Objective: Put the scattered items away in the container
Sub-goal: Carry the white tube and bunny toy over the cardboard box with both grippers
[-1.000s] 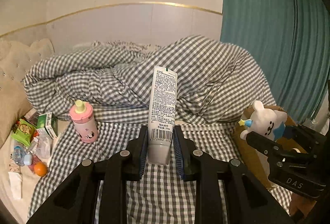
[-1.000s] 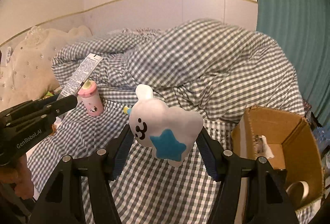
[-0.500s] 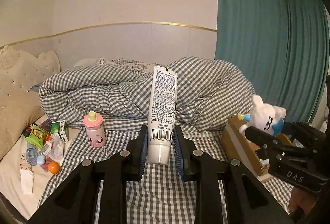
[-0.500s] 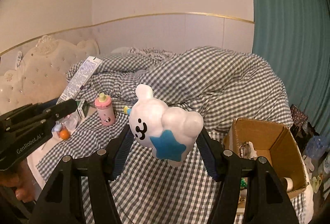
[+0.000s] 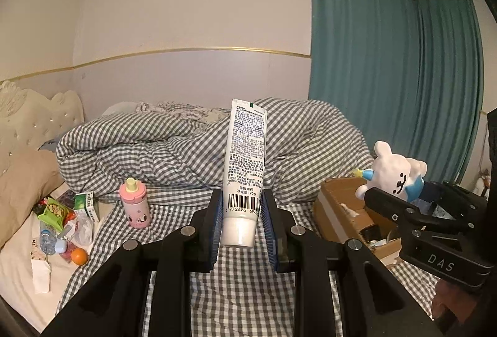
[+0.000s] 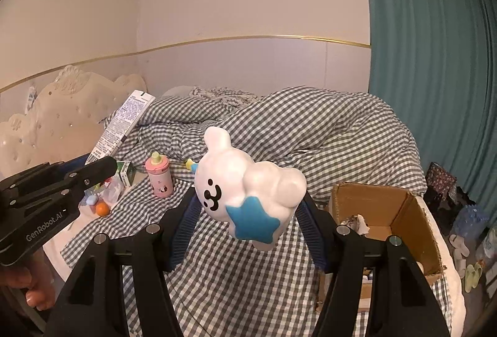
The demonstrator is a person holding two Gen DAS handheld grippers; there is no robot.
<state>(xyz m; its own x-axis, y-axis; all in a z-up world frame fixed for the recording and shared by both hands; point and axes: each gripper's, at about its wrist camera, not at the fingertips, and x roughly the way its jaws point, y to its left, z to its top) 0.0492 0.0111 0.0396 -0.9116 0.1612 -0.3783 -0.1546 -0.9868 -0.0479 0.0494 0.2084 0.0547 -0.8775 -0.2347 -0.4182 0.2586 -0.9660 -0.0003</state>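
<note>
Left tool [image 5: 240,222]: clamped on a white tube [image 5: 245,169], pads pressing its lower end just above the cap. Tube stands upright, crimped end at 12 o'clock, barcode and small print facing the camera.

Right tool [image 6: 247,213]: clamped on a white bear toy [image 6: 245,185], blue star on its side, face turned toward 9 o'clock. Pads bear on both flanks; jaws stand fairly wide around it. Toy is off the bed, in the air.

From the left wrist view, the right tool shows at 3 o'clock with the toy at its tips, over the near edge of the box [image 5: 348,209]. From the right wrist view, the left tool shows at 9 o'clock, the tube slanting up toward 1 o'clock.

Box: open cardboard, on the bed [image 6: 236,268] at 4 o'clock of the toy in the right wrist view. Some small things lie inside; too dim to name.

Still on the bed: a pink bottle [image 5: 135,203] upright at 9 o'clock of the tube. Farther toward 8 o'clock, a loose pile by the pillow [image 5: 25,178]: a green packet [image 5: 54,211], a small carton [image 5: 88,206], an orange [image 5: 79,255], a small water bottle [image 5: 46,240], and a white tissue [image 5: 40,273].

A checked duvet [image 5: 174,150] is heaped at 12 o'clock behind everything. Teal curtain [image 5: 388,73] at 2 o'clock.
</note>
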